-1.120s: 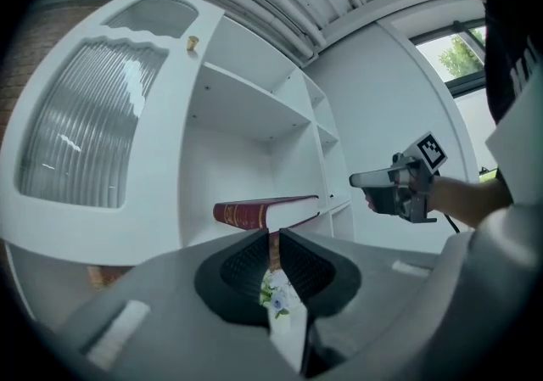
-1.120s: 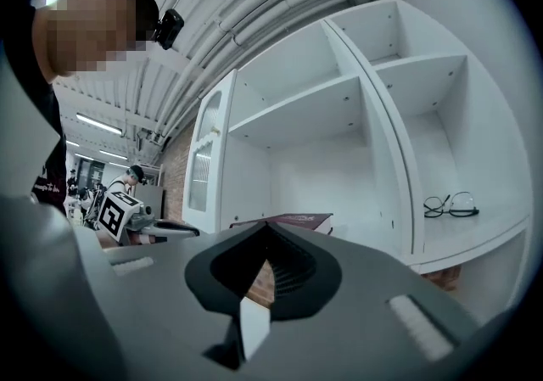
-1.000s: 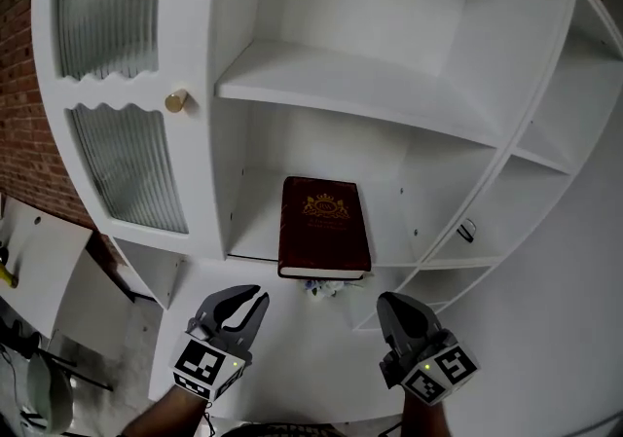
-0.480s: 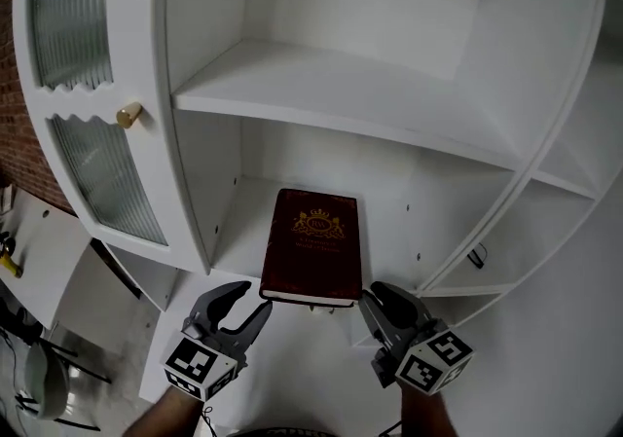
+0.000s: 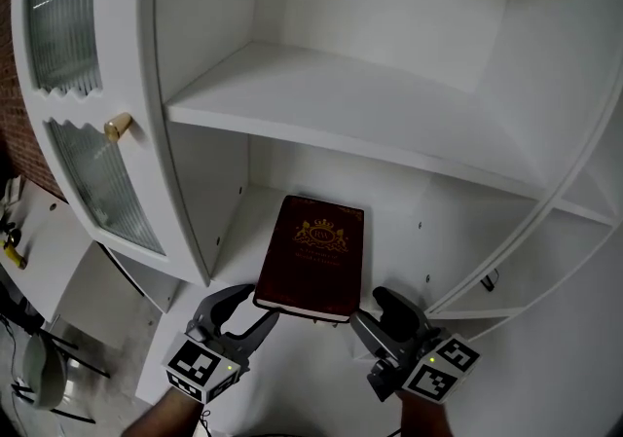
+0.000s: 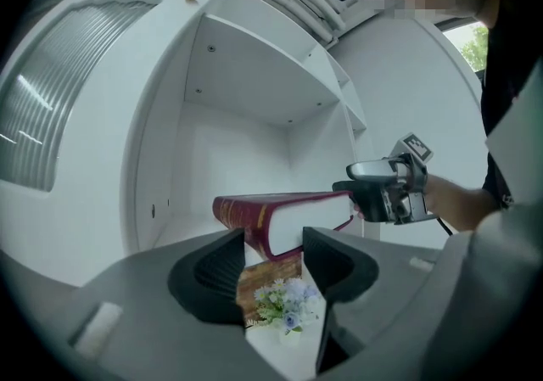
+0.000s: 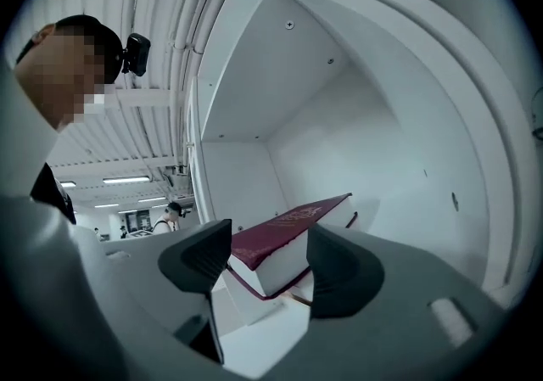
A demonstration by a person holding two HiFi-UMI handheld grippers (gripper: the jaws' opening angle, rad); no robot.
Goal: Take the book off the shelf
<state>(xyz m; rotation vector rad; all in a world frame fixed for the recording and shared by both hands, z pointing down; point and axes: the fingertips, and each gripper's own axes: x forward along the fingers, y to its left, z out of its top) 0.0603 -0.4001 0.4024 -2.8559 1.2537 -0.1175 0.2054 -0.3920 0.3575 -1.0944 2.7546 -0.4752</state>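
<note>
A dark red book (image 5: 311, 258) with a gold crest lies flat on the lower shelf (image 5: 251, 221), its near end overhanging the front edge. My left gripper (image 5: 247, 312) is open at the book's near left corner. My right gripper (image 5: 382, 320) is open at the near right corner. In the left gripper view the book (image 6: 280, 214) shows its spine and page block between the spread jaws of my left gripper (image 6: 273, 265), with the right gripper (image 6: 386, 193) beyond. In the right gripper view the book's corner (image 7: 284, 239) sits between the jaws of my right gripper (image 7: 267, 273).
A bare upper shelf (image 5: 341, 119) runs above the book. A ribbed-glass cabinet door with a brass knob (image 5: 118, 126) stands to the left. Side compartments (image 5: 574, 221) open on the right. A small flower ornament (image 6: 284, 299) sits below the book's overhang.
Both grippers have risen toward the book's near corners, and its corners now sit between their jaws. The book lies where it did.
</note>
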